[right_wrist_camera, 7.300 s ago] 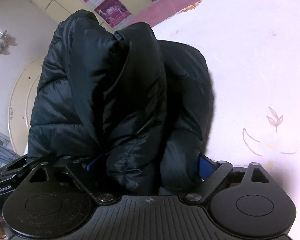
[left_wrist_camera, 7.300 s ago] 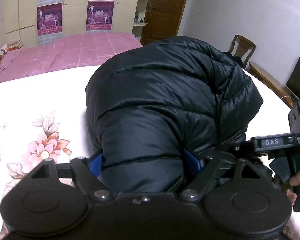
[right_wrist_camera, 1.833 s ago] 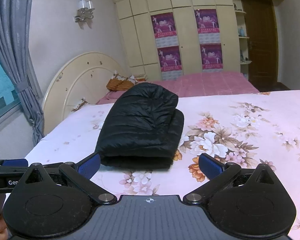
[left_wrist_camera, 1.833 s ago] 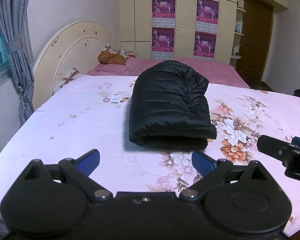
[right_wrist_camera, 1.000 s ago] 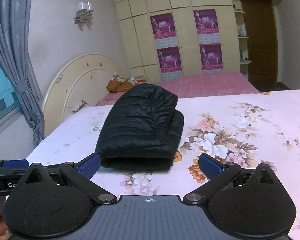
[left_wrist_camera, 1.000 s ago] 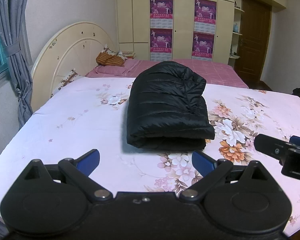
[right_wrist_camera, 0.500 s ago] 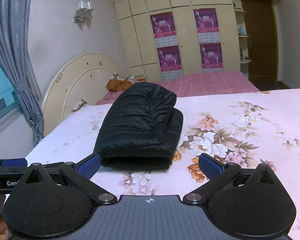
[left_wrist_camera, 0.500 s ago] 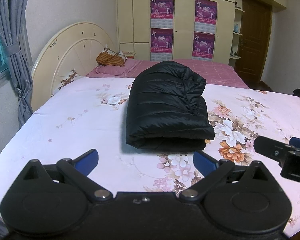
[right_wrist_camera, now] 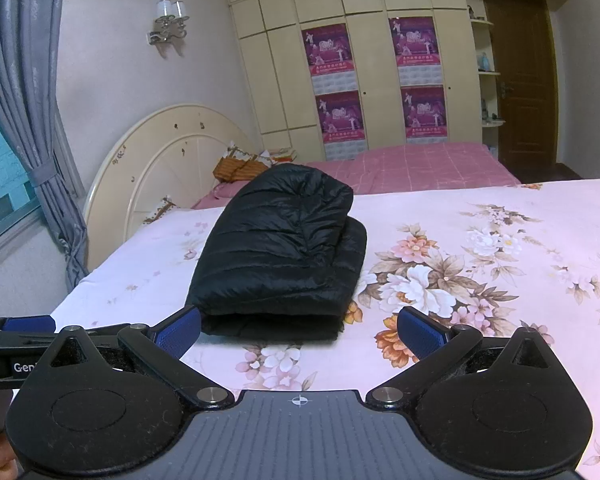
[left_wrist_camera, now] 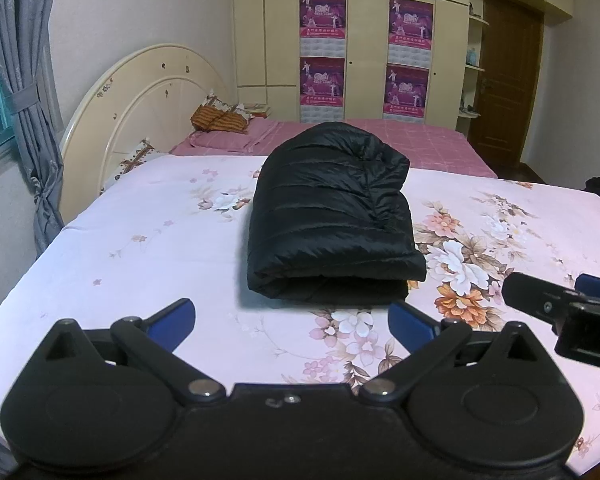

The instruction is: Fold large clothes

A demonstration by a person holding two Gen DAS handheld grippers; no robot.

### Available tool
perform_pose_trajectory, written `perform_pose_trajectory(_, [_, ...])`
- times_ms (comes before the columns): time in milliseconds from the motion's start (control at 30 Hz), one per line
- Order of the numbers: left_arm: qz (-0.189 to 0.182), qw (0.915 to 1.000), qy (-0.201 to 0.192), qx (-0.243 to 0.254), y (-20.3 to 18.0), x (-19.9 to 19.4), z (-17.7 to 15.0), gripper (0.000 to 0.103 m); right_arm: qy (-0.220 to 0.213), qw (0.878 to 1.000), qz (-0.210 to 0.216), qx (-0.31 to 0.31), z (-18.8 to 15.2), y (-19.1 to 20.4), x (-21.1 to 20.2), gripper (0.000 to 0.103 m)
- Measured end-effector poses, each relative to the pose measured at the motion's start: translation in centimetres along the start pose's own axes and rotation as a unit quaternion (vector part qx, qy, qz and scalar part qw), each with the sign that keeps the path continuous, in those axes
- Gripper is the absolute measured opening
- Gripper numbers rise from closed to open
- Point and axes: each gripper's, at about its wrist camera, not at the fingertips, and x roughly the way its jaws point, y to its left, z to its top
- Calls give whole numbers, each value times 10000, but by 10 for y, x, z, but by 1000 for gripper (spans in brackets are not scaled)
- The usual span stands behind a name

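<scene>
Step in hand: judged to be the close of the fold; worth checking the bundle for loose edges and keeping both tools clear so nothing drags it open.
Headboard (left_wrist_camera: 140,92): upper left of the frame, cream, curved.
Left gripper (left_wrist_camera: 292,320): bottom centre of the left wrist view, blue fingers spread wide, holding nothing, touching nothing, short of the bundle's near edge.
Jacket (left_wrist_camera: 332,220): centre of the frame, black, quilted, folded into a compact stacked rectangle, lying on the floral bedsheet (left_wrist_camera: 140,248).
Right gripper (right_wrist_camera: 300,330): bottom centre of the right wrist view, fingers equally wide apart, empty; left finger overlapping the jacket's (right_wrist_camera: 280,252) near corner in the picture, contact impossible to tell.
Door (left_wrist_camera: 508,88): upper right, brown, closed.
</scene>
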Motion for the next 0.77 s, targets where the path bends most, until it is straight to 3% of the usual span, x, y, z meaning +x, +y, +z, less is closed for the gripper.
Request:
perform_pose_trajectory(567, [-121,9999,76,80,-8,10,3,103,68,10000,-18,-11,1,-5,8,103])
perform_pose_trajectory(633, [-184,9997,-8,164,-8,11,2,96,83,10000,-35,-8,1,-6,10,103])
perform_pose_trajectory(767, [-178,9993,-134,301,-11,15,2,96,104,9999,-109,20,-1,-10,15,103])
